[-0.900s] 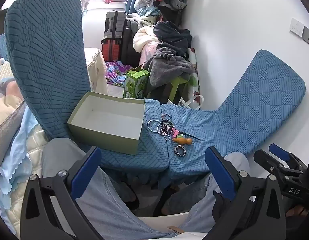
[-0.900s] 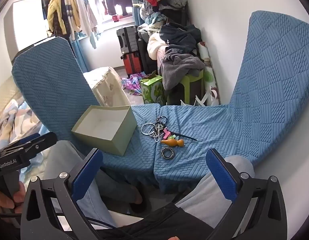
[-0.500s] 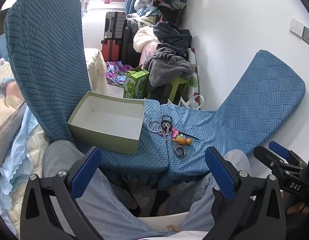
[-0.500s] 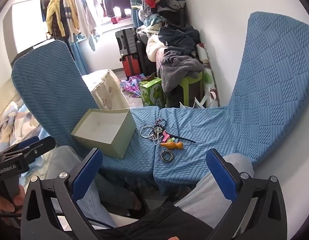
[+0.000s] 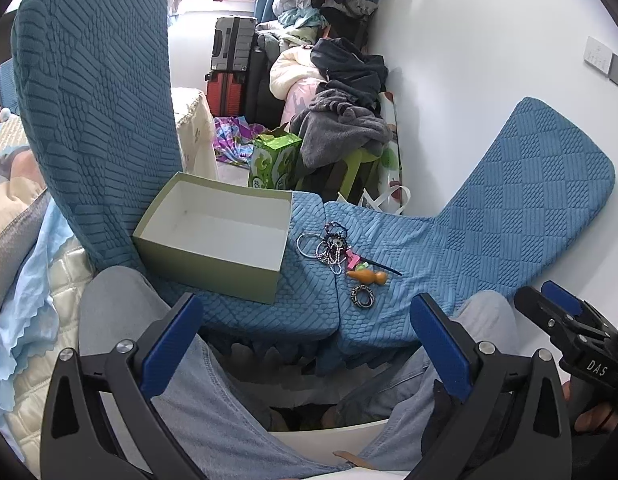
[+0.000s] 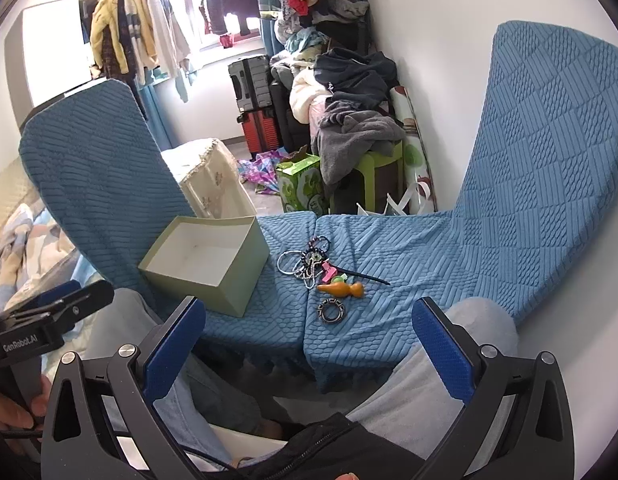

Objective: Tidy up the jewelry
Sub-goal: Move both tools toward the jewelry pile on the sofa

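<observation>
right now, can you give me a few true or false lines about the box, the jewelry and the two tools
1. The green box is open and nothing is seen in it. True.
2. The jewelry pile lies inside the box. False: it lies on the blue seat cover, beside the box.
3. The dark patterned ring lies apart from the tangle, nearer the camera than the orange gourd-shaped piece. True.
4. The left tool is shut on a necklace. False: its jaws stand wide open with nothing between them.
5. The right tool is open and holds nothing. True.
</observation>
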